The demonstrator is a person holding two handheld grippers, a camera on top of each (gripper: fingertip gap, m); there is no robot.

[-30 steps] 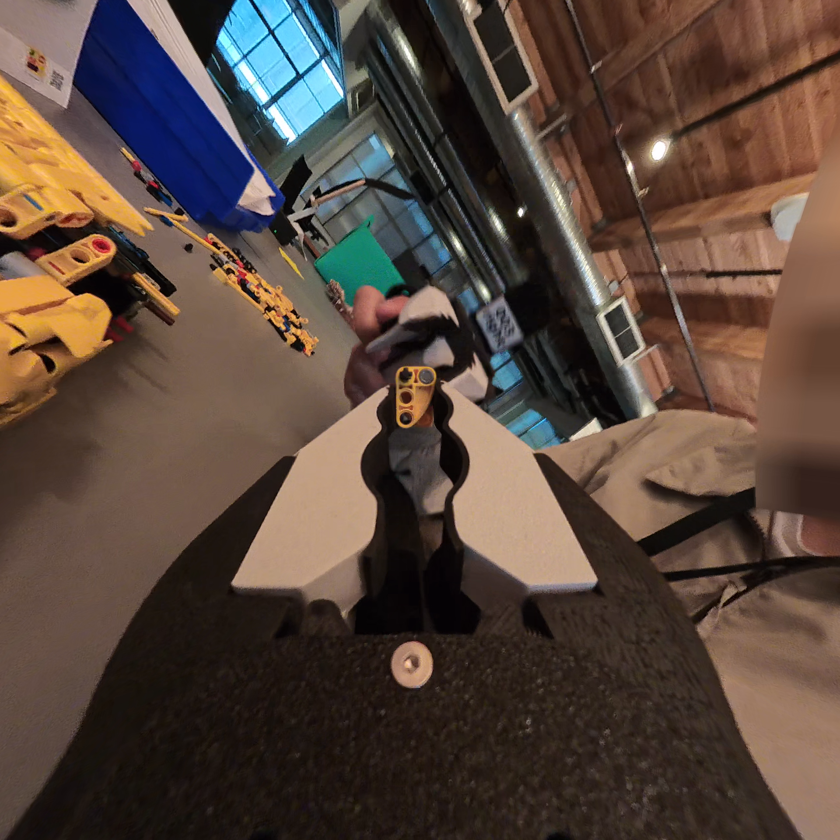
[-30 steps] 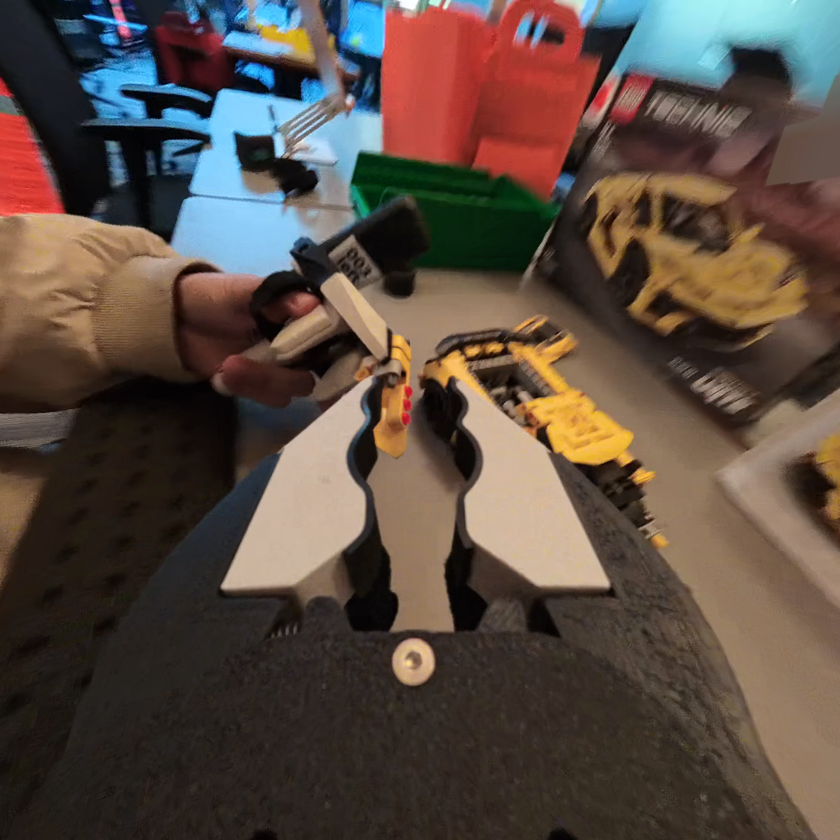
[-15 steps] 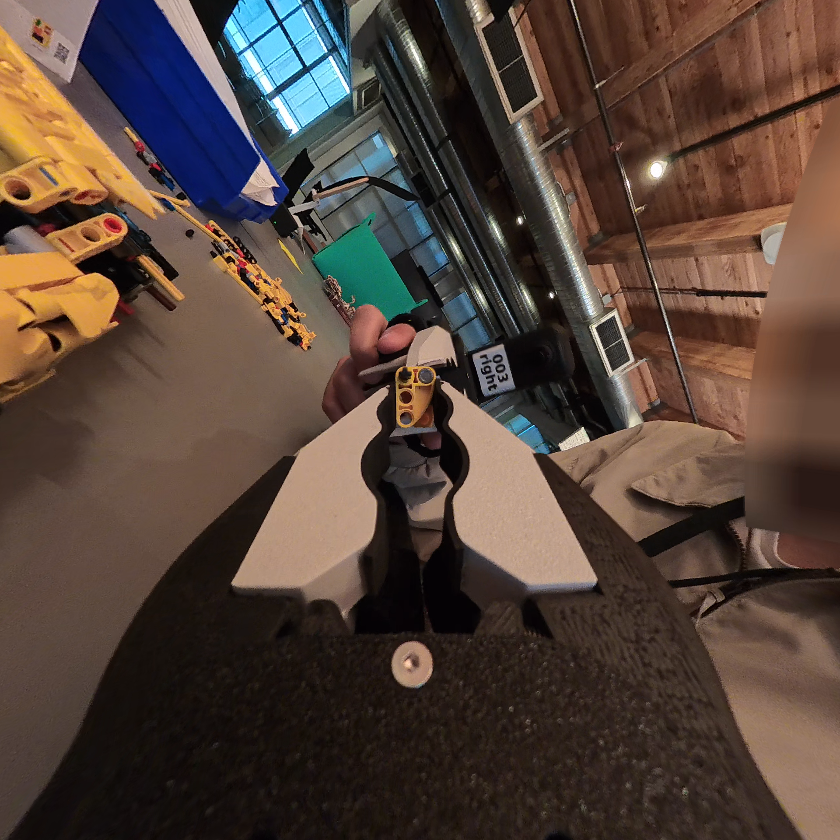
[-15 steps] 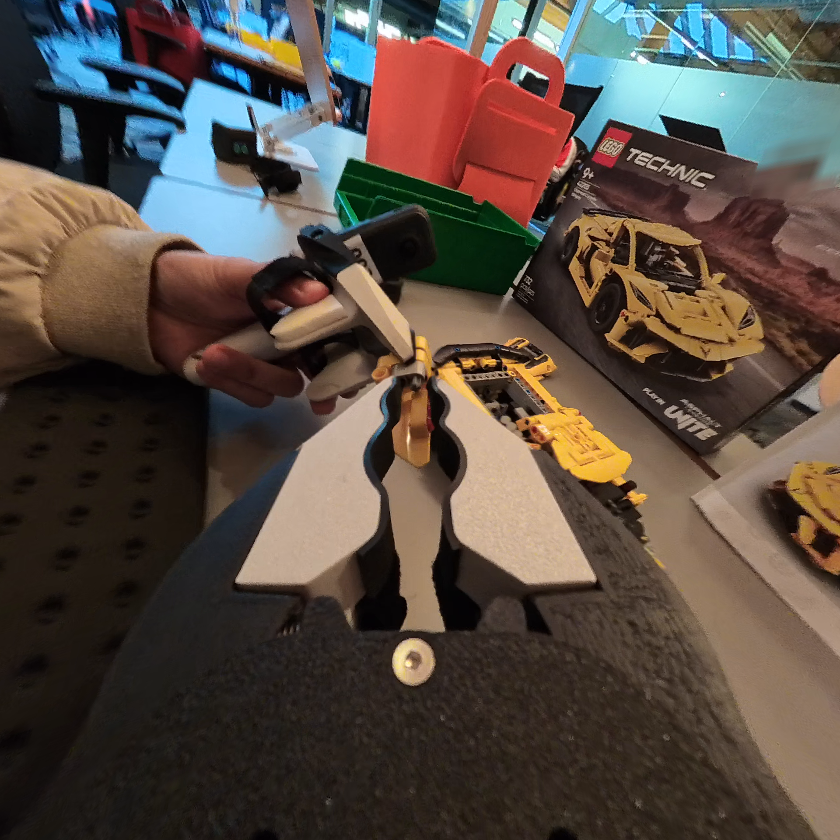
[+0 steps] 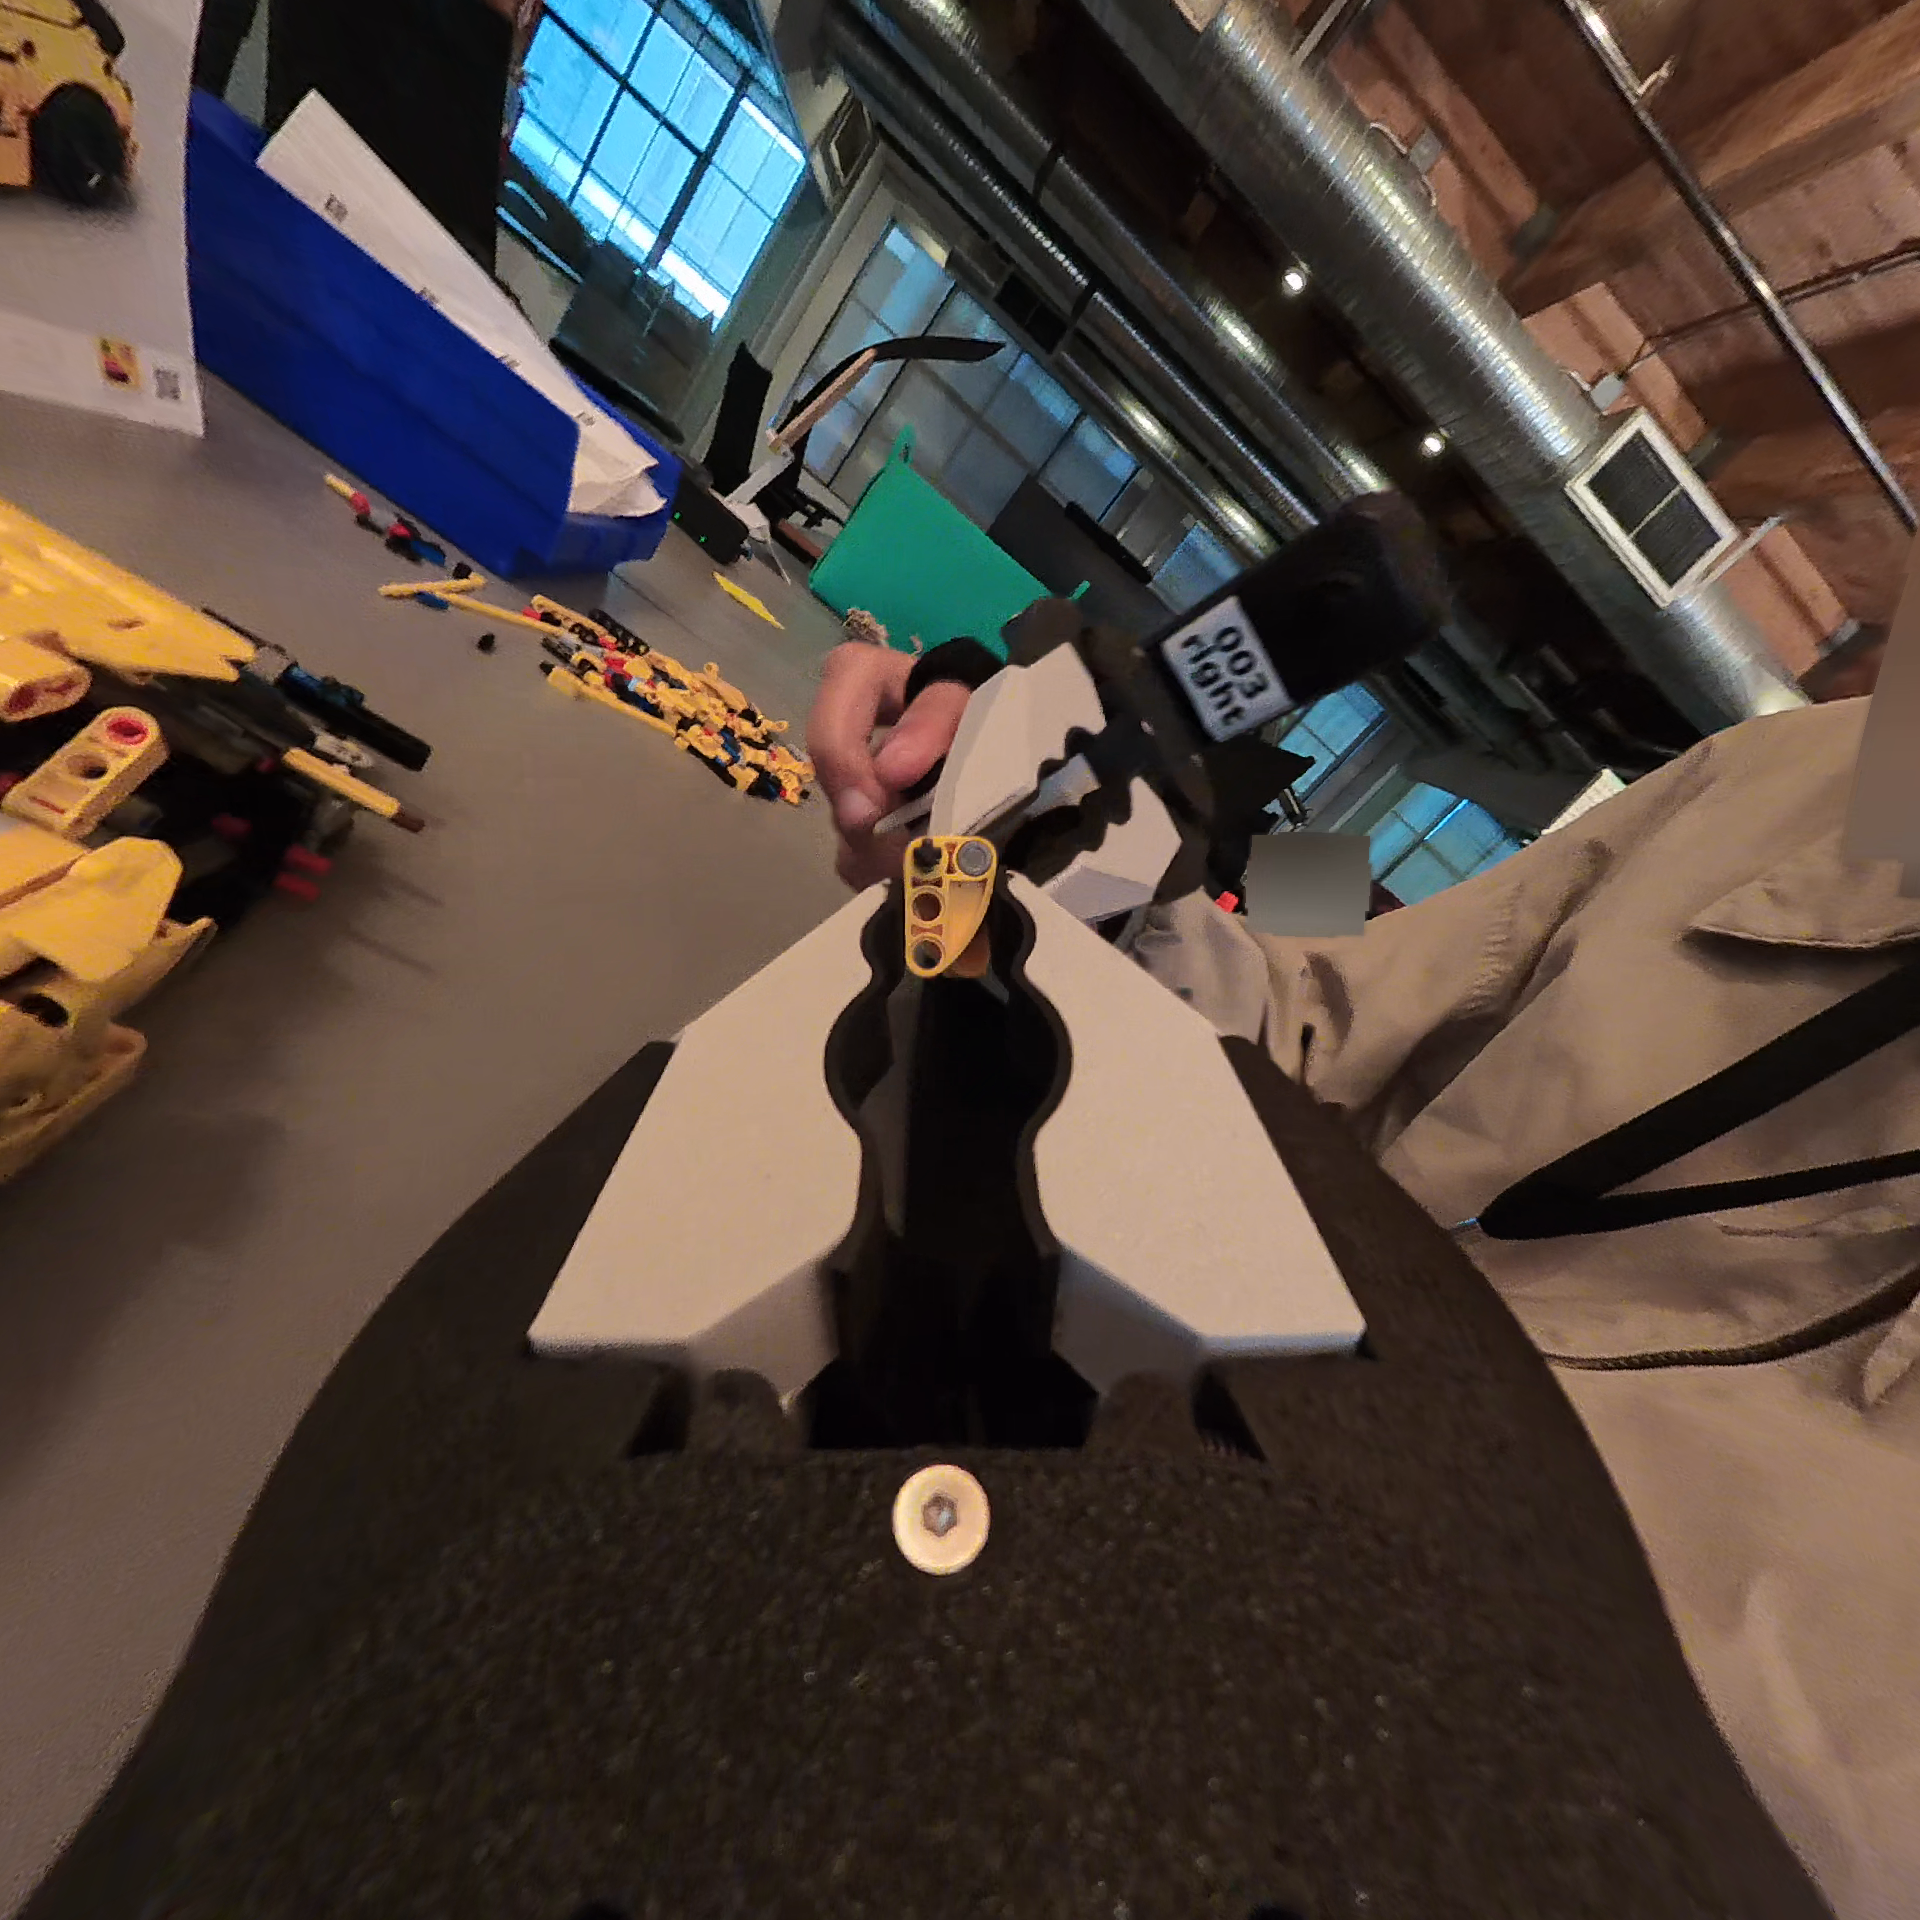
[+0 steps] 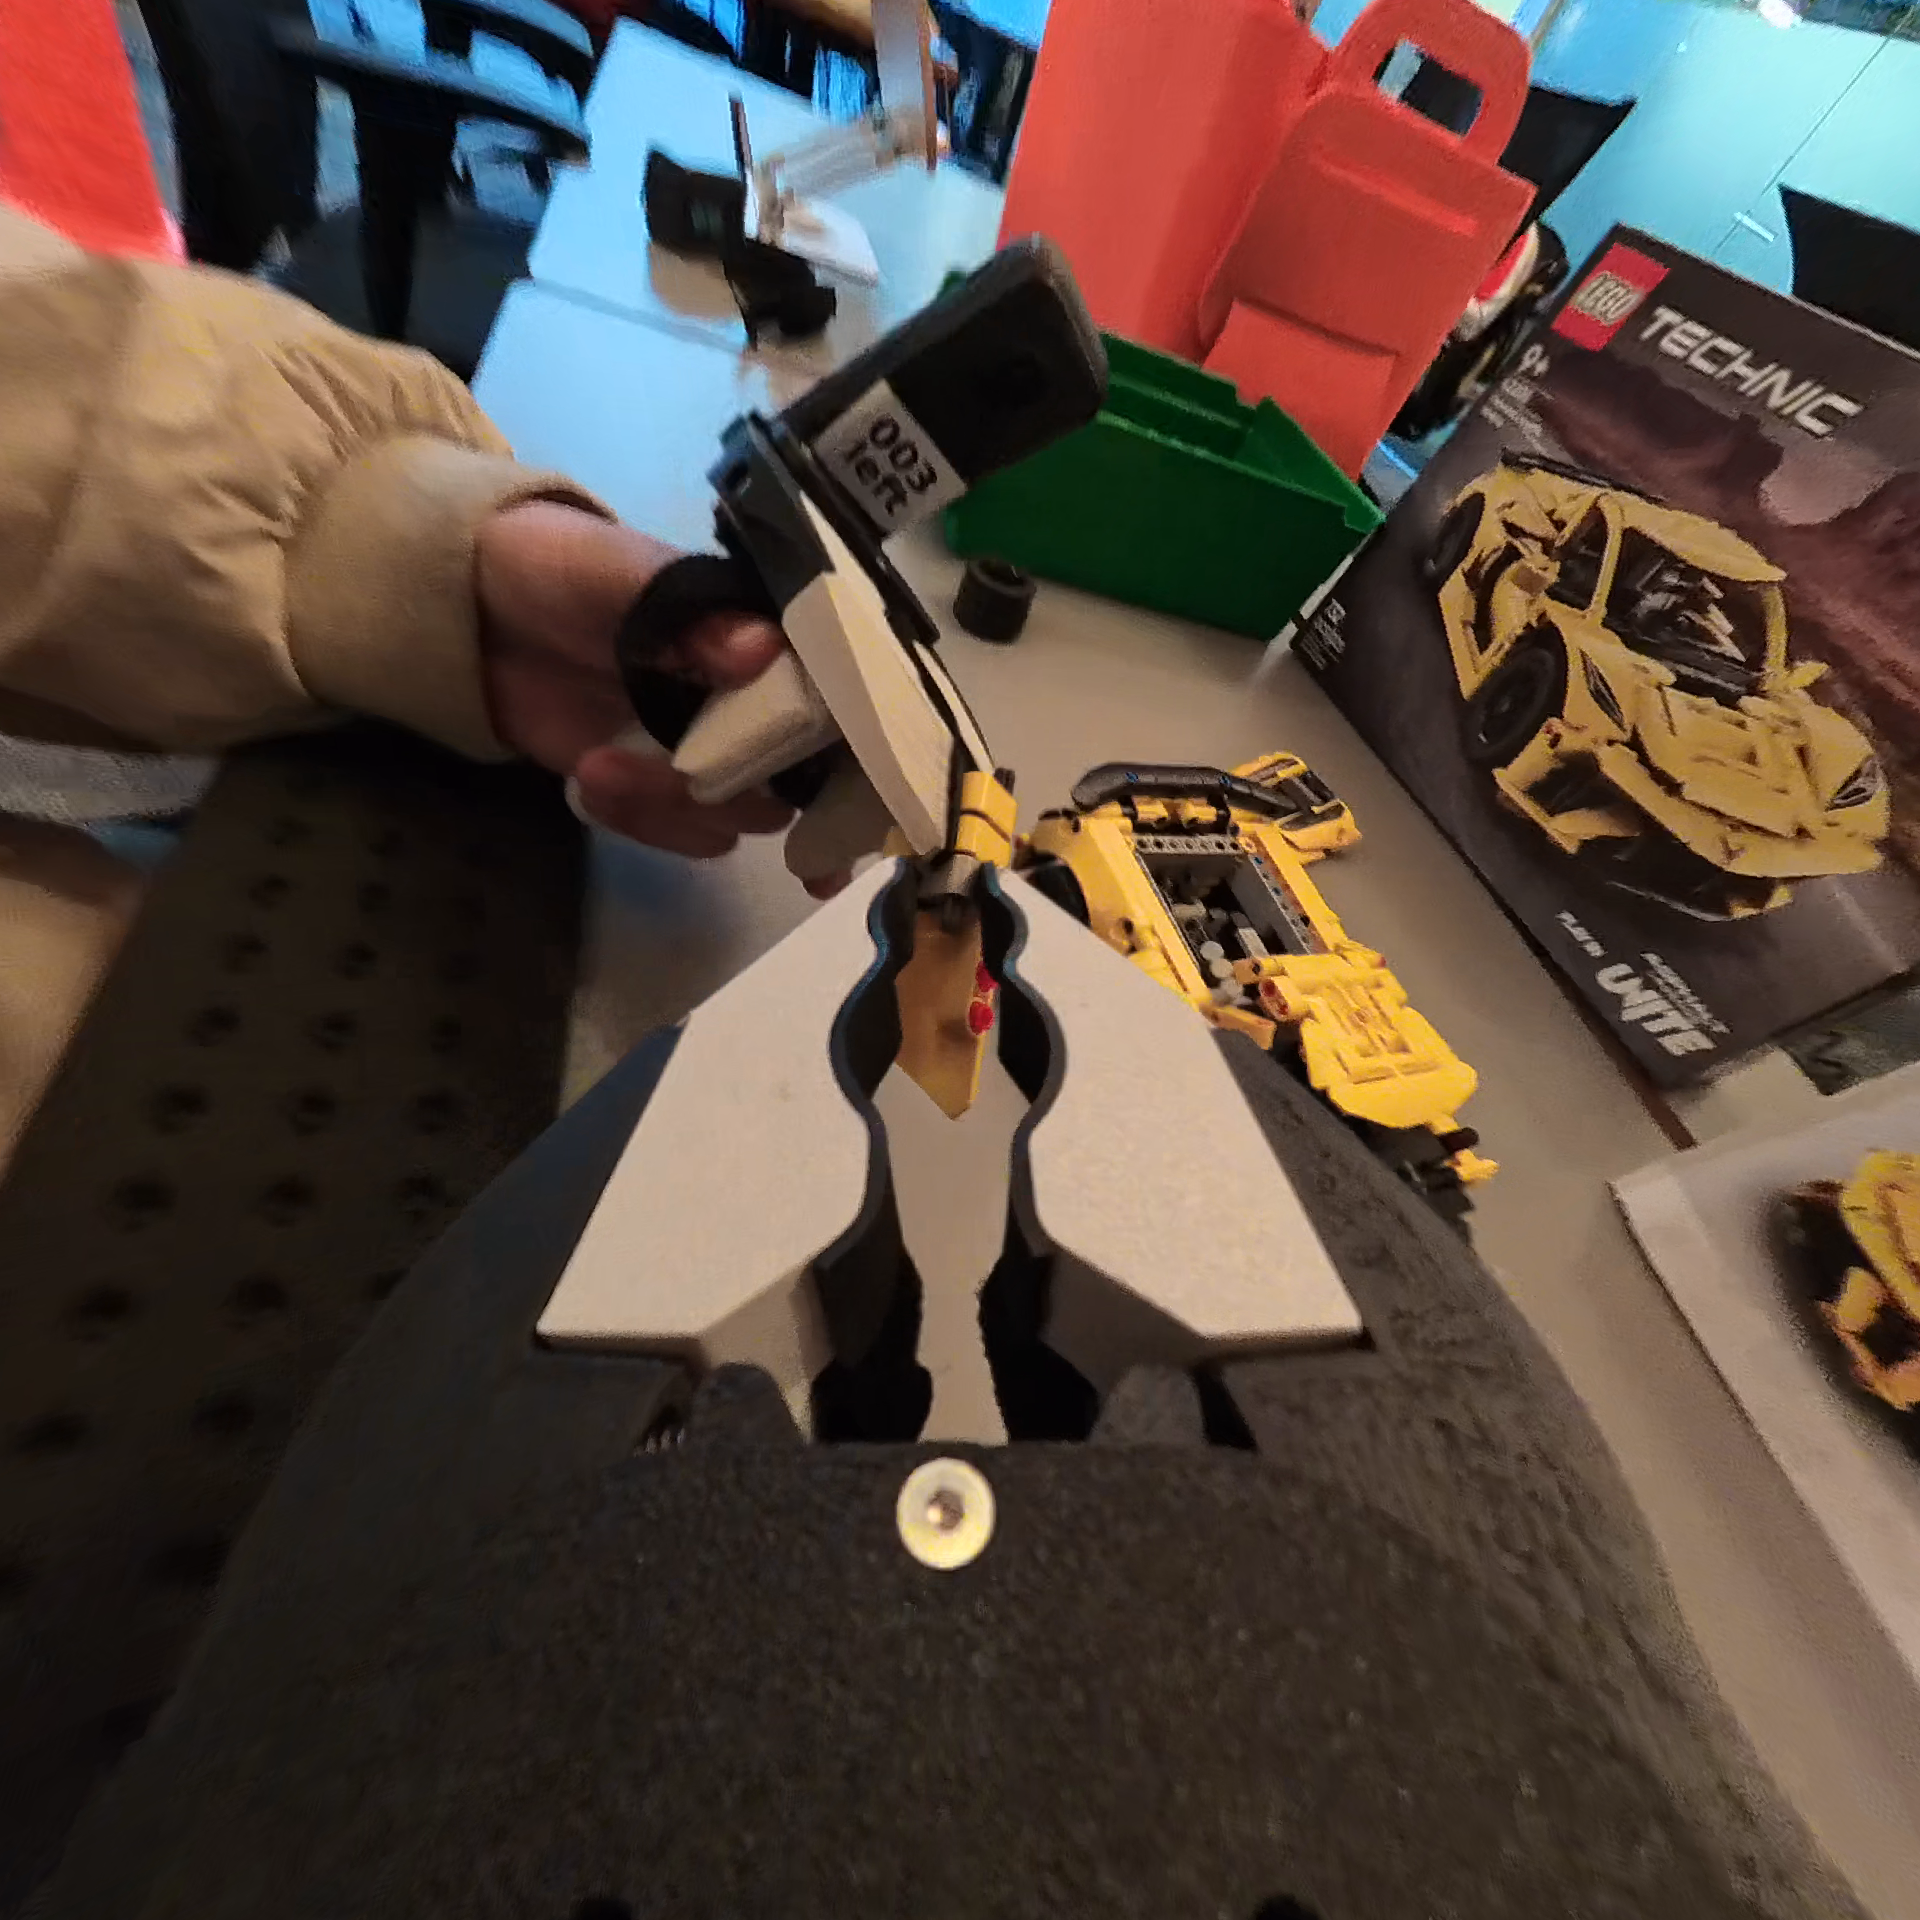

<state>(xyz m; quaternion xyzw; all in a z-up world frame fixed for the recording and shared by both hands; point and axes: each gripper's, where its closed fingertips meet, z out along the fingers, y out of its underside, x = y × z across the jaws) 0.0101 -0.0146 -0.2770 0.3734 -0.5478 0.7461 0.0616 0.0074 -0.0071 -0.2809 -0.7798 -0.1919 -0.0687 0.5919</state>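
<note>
My left gripper (image 5: 945, 894) is shut on a small yellow beam (image 5: 943, 906) with round holes, a grey pin and a black pin in its end. My right gripper (image 6: 951, 894) is shut on a yellow panel piece (image 6: 943, 1023) with red pins. The two pieces meet at the fingertips and both are held in the air above the grey table (image 6: 1091, 686). The left gripper (image 6: 883, 675) shows from the side in the right wrist view, and the right gripper (image 5: 1039, 769) shows beyond the beam in the left wrist view. Whether the pieces are joined is hidden.
A partly built yellow car model (image 6: 1226, 935) lies just behind the grippers. A kit box (image 6: 1662, 665), a green bin (image 6: 1143, 499), an orange bag (image 6: 1299, 208) and a booklet (image 6: 1818, 1299) stand around. A blue bin (image 5: 395, 395), loose pieces (image 5: 675, 696) and yellow model parts (image 5: 94, 831) lie to the left. The grippers are tip to tip, or close to it.
My right gripper, open a second ago, has closed on the yellow panel piece. The left gripper has stayed shut on the beam while both grippers drew together and tilted.
</note>
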